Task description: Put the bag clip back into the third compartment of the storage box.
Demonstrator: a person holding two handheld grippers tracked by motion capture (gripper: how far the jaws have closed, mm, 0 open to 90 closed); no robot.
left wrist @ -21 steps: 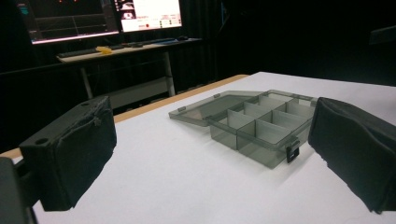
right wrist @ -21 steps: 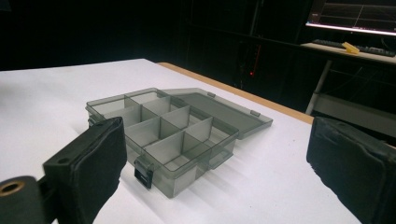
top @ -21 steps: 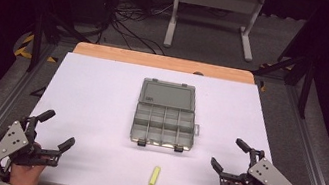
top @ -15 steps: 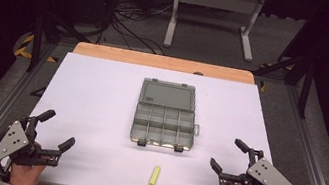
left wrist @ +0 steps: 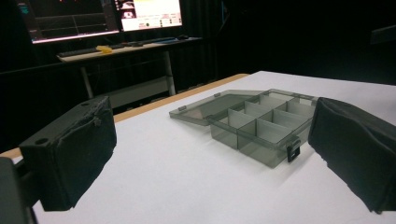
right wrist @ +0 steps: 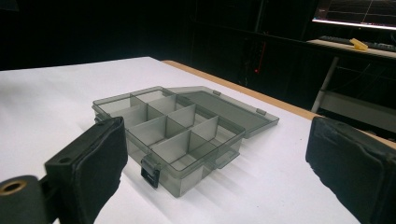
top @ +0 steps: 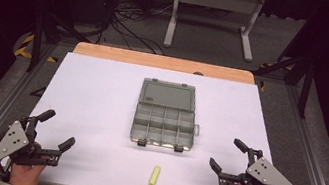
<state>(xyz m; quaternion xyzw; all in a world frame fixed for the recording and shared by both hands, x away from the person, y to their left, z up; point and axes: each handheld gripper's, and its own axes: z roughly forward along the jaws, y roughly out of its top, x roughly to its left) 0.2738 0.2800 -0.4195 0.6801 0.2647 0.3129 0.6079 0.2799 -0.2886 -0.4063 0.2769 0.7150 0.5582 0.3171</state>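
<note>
Covering most of the scene was the white table (top: 100, 102), with the orange board (top: 165, 62) along its far edge. Sitting at its middle, the grey box (top: 165, 123) lay with its lid (top: 167, 94) swung flat away from the person, its compartments bare. It was ahead of both sets of fingers and between them, well apart from each. The left gripper (top: 56, 130) rested near the table's left corner, its fingers (left wrist: 74, 154) spread wide with nothing between them. The right gripper (top: 229, 155) mirrored it at the right corner, fingers (right wrist: 93, 158) likewise spread and bare. Nearer than the box, between the two grippers and touching neither, lay the small yellow stick (top: 154, 177).
</note>
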